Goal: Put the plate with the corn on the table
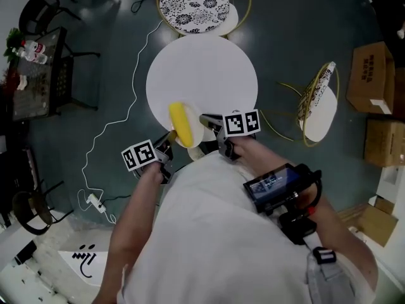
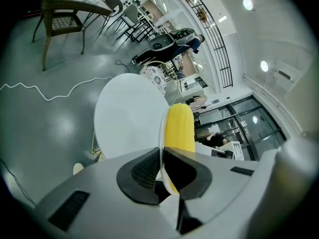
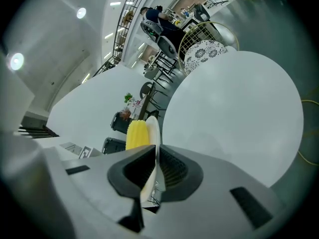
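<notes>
Round white table (image 1: pixel 202 75): at its near edge, left gripper (image 1: pixel 169 138) and right gripper (image 1: pixel 207 121) clamp the plate (image 1: pixel 198 136) by its rim, corn (image 1: pixel 181 123) lying on it.

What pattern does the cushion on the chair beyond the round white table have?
A black floral print on white; the cushion shows best in the head view.

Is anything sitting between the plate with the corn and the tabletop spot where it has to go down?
Nothing visible does. The plate, carrying the corn, is clamped at its rim by the left gripper and the right gripper at the near edge of the round white table, whose top shows bare.
</notes>
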`<action>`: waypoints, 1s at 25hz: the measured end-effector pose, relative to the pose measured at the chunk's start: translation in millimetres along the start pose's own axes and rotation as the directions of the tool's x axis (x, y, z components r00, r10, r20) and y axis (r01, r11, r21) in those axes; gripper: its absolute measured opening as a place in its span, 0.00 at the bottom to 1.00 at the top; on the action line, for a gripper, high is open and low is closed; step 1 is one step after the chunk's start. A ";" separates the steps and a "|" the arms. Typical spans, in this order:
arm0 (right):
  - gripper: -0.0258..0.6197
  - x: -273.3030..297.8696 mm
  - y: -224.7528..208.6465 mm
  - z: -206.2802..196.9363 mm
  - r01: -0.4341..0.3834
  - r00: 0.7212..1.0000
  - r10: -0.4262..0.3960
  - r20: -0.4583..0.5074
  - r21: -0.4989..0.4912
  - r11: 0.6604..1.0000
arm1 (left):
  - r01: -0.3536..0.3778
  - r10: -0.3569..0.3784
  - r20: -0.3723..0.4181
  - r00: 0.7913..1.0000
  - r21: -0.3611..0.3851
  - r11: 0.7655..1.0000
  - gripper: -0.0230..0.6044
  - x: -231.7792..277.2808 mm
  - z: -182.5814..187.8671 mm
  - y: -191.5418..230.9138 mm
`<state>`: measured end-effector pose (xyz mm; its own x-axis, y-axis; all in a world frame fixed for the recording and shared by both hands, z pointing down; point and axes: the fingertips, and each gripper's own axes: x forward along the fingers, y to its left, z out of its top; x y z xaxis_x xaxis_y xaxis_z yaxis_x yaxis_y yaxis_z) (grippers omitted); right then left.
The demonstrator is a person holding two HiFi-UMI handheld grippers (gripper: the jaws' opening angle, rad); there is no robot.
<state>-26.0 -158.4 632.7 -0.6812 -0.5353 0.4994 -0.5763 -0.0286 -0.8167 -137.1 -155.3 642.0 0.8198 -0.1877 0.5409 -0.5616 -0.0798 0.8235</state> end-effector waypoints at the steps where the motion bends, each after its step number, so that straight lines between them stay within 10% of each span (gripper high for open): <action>1: 0.09 0.5 -1.5 1.3 -0.002 1.000 0.002 -0.004 0.000 1.000 | 0.001 -0.001 0.003 1.000 0.001 1.000 0.08 1.5 0.8 -0.1; 25: 0.09 15.8 -66.4 26.0 0.015 0.998 -0.014 -0.067 0.007 1.000 | -0.029 0.029 -0.005 1.000 0.050 0.998 0.08 61.6 18.7 20.6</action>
<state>13.2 -186.9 687.3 -0.7018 -0.4770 0.5291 -0.5828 -0.0426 -0.8115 -100.2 -186.8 689.1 0.8036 -0.1852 0.5656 -0.5900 -0.1227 0.7981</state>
